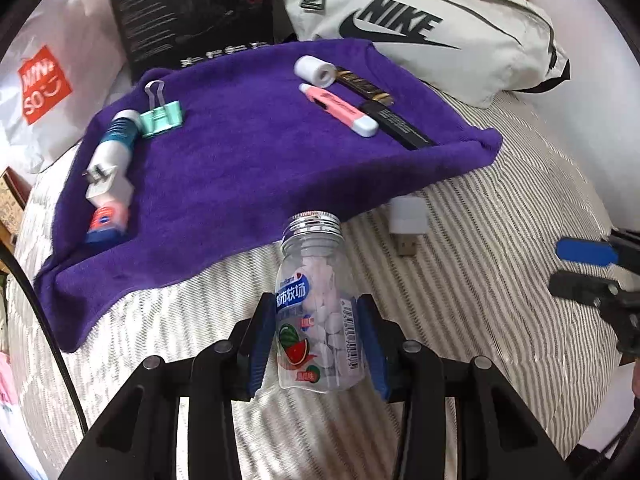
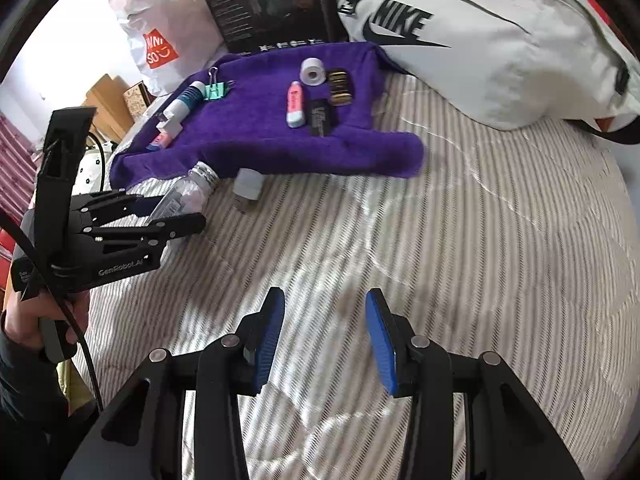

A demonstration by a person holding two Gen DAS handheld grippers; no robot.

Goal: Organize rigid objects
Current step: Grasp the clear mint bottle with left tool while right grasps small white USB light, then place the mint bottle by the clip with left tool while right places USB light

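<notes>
A clear plastic bottle (image 1: 320, 300) with a silver screw cap and white tablets inside is pinched between the blue pads (image 1: 259, 344) of the left gripper (image 1: 318, 340). The pads are pressed against both sides of the bottle's labelled body, and the capped end is pointed toward the purple towel (image 1: 248, 160). The bottle is held over the striped bedding (image 1: 500, 280), just short of the towel's near edge.

In the right wrist view, the left gripper (image 2: 176, 216) is seen from the side, held level and aimed toward the towel (image 2: 256, 140), with its handle grasped by the person's left hand (image 2: 40, 320) below. A black cable is run down past the handle.

The right gripper (image 2: 325, 336) is spread wide, with nothing between its blue pads (image 2: 270, 336). It is held low over the bedding (image 2: 480, 240), well apart from the towel and aimed toward it.

On the towel, a pink highlighter (image 1: 340, 109), a white roll (image 1: 316, 71) and a black pen (image 1: 384, 108) are grouped at the far right. At the towel's left edge, a mint binder clip (image 1: 160, 114), a blue-and-white tube (image 1: 118, 136) and a white plug (image 1: 108, 184) are laid in a line. A small white adapter (image 1: 408, 220) is lying on the bedding just beside the towel's near edge. A white Nike bag (image 1: 420, 28) is set behind the towel.
</notes>
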